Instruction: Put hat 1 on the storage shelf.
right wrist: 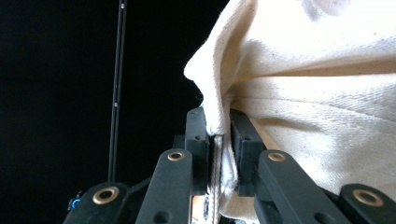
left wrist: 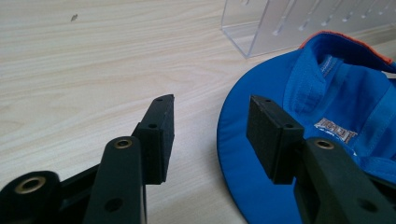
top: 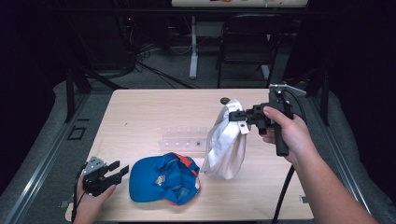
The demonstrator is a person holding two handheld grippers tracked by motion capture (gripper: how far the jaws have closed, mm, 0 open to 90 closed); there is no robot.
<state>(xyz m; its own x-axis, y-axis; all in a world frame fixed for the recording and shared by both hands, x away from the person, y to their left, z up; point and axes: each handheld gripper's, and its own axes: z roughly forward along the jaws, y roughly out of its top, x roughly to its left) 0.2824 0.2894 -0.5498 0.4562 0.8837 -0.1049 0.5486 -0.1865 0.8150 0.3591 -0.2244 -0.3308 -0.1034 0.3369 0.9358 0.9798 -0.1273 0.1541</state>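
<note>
A pale matt wood grain is shown by the table (left wrist: 84, 65), coarse cream woven cloth by the white cap (right wrist: 327, 121), smooth blue fabric by the blue cap (left wrist: 345, 107), and clear glossy plastic by the rack (left wrist: 280, 23)

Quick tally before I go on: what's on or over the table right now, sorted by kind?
Caps: 2, a blue cap lying on the table and a white cap held up by the right tongs
Clear plastic racks: 1
Small dark round objects: 1
Total: 4
</note>
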